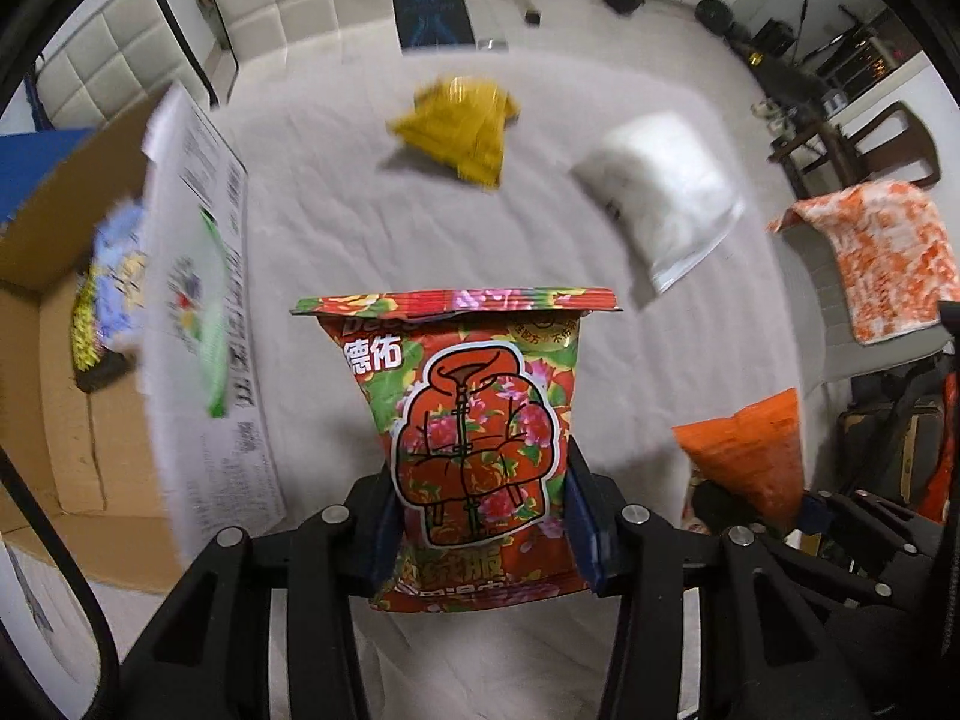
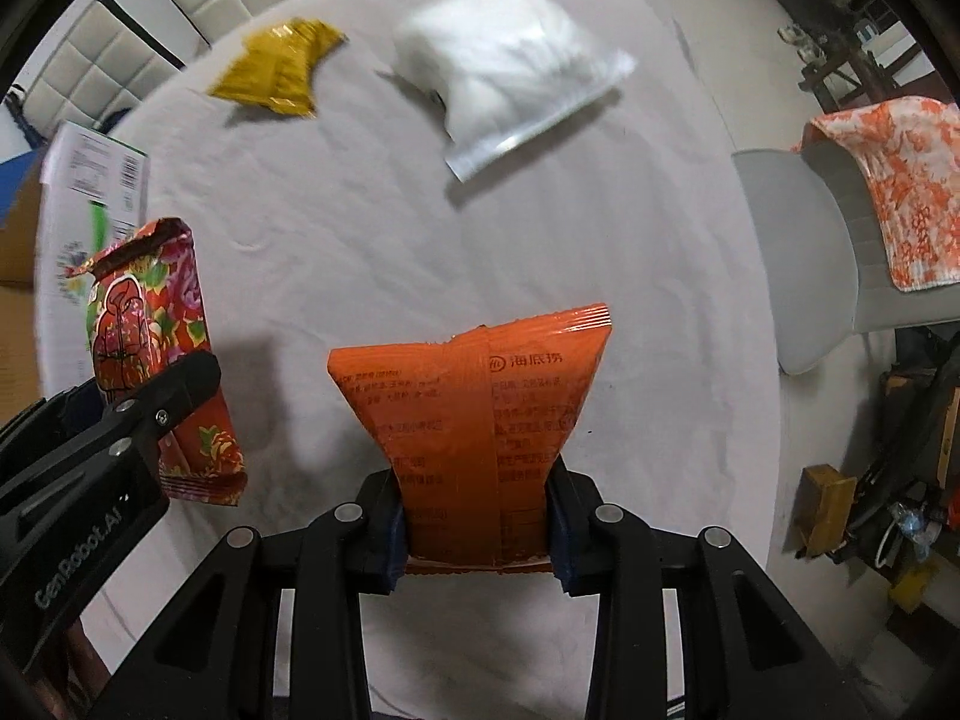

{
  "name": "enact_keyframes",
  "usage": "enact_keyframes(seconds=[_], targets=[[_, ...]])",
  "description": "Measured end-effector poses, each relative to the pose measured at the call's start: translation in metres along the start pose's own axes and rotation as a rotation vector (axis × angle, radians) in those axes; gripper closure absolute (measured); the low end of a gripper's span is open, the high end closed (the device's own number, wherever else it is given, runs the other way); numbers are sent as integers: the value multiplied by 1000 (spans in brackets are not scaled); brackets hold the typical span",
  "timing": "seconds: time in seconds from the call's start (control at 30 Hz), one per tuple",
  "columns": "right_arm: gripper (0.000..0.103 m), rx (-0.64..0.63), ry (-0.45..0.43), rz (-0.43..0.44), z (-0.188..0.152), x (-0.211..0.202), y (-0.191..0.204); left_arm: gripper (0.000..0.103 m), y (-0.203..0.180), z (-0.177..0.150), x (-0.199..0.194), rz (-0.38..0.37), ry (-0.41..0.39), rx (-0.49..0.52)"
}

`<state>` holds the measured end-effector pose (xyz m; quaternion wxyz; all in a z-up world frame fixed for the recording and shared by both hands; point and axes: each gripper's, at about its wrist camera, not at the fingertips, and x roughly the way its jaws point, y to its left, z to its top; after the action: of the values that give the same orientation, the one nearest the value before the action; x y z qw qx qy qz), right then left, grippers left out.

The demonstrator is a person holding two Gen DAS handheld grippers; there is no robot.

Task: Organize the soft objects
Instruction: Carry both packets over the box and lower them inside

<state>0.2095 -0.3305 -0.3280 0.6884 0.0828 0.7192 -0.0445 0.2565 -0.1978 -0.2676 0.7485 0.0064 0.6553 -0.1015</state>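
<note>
Floral packet [image 1: 474, 438], clamped in my left gripper [image 1: 480, 531] above the table [image 1: 360, 228], faces the cardboard box [image 1: 54, 324] only that camera shows, while my right gripper [image 2: 477, 525] clamps the orange packet [image 2: 474, 414].

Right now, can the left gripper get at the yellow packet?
Probably not as is. The left gripper is shut on the floral red packet, so it has no free jaws. The yellow packet lies unobstructed on the white cloth, far side; it would have to drop its load first.
</note>
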Motion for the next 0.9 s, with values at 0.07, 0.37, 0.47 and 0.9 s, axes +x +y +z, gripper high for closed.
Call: enact_keyframes(seconds=[0.07,0.37,0.47,0.9], targets=[[65,-4,-28,12,-3,-19,7,60,3,0,-18,-13,-32,-1],[65,-41,-127,71,-11,-90,30,60,36,-4,-86,-57,-145,-6],[65,-66,-163,102,-8,-111,54,60,64,-8,-109,-49,-175,-16],[65,-218,-181,215,4,-138,208,60,223,-25,-145,124,-225,-137]])
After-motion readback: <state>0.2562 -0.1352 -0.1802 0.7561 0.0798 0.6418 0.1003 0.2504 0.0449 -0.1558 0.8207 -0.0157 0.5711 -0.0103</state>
